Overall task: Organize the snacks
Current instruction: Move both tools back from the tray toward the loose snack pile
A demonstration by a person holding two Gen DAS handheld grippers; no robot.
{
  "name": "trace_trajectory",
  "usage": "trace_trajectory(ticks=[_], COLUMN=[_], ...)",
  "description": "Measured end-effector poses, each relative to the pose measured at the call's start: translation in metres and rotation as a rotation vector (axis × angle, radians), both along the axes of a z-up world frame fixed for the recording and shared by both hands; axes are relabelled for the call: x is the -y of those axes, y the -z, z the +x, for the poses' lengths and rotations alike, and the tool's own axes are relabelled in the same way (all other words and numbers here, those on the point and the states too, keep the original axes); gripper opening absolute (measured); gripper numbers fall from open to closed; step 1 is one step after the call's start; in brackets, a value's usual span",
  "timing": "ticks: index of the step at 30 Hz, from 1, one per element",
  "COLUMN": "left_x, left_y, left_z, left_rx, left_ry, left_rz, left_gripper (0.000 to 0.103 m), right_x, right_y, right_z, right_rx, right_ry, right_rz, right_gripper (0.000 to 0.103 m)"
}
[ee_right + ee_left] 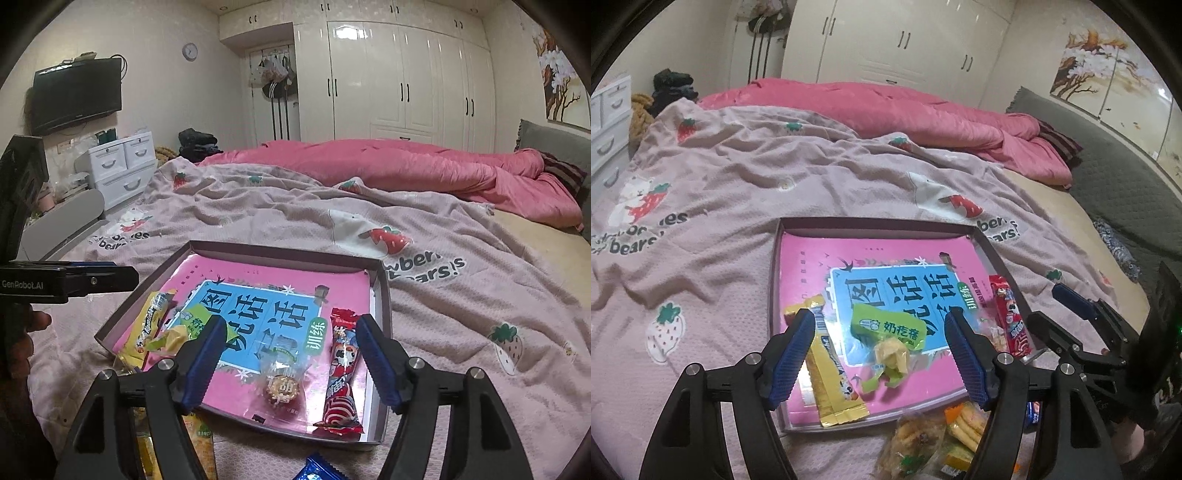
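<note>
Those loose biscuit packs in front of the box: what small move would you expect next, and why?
Probably the left gripper, its fingers open and empty, dips to the biscuit packs lying on the bedspread outside the box, since other snacks already sit inside.

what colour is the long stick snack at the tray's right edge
Red, with white swirls; the red stick snack shows best in the right wrist view.

One tray [384,295] lay on the bed, with one pink book [258,280] in it. On the book were five snacks: one yellow stick [827,373], one green pack [890,328], one yellow candy [892,356], one round candy in clear wrap [282,387] and one red bar [341,384]. Off the tray lay two cracker bags [923,439] and one blue packet [319,470]. Two grippers showed, left [881,354] and right [291,354].
</note>
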State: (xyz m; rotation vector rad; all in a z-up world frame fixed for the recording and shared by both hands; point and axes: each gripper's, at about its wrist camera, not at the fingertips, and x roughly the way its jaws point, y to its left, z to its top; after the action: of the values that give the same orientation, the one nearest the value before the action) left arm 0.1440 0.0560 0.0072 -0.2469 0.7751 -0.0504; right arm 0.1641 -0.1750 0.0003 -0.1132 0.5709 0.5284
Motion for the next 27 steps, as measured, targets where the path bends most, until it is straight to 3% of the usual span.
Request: trace_trajectory(ticks=[27], left_x=[0.0], left_y=[-0.026], left_z=[-0.032], left_rx=[0.047], left_ry=[0.008], left_rz=[0.018], left_gripper=[0.075], right_x=[0.016], right_y=[-0.017], right_z=[-0.021], right_rx=[0.035], right_ry=[0.027], right_rz=[0.023], right_gripper=[0.075])
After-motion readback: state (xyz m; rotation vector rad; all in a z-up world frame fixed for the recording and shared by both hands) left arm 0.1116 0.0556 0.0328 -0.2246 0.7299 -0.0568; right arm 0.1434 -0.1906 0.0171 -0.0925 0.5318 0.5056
